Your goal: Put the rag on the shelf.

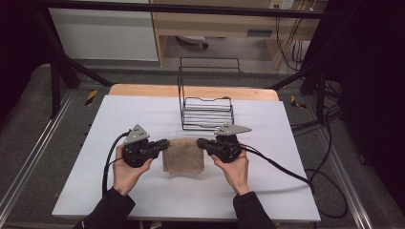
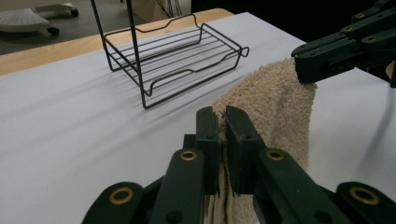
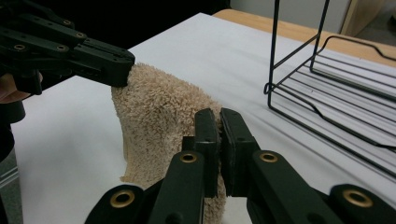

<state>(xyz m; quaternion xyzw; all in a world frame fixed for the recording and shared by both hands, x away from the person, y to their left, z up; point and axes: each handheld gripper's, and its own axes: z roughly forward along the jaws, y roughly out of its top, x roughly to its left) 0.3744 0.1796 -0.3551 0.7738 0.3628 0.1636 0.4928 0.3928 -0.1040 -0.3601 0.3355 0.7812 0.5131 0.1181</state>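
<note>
The beige towel [image 1: 183, 156] is pinched at its far corners by the left gripper [image 1: 165, 144] and the right gripper [image 1: 199, 141] and hangs partly lifted off the table [image 1: 95, 157]. The grasp is judged done; placement, probably at the wire rack [image 1: 206, 112] beyond, remains.

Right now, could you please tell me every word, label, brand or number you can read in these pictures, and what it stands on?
None can be read: the towel, the wire rack and the white table bear no writing.
The small pale label on the furniture behind the table: too small and blurred to read.
</note>
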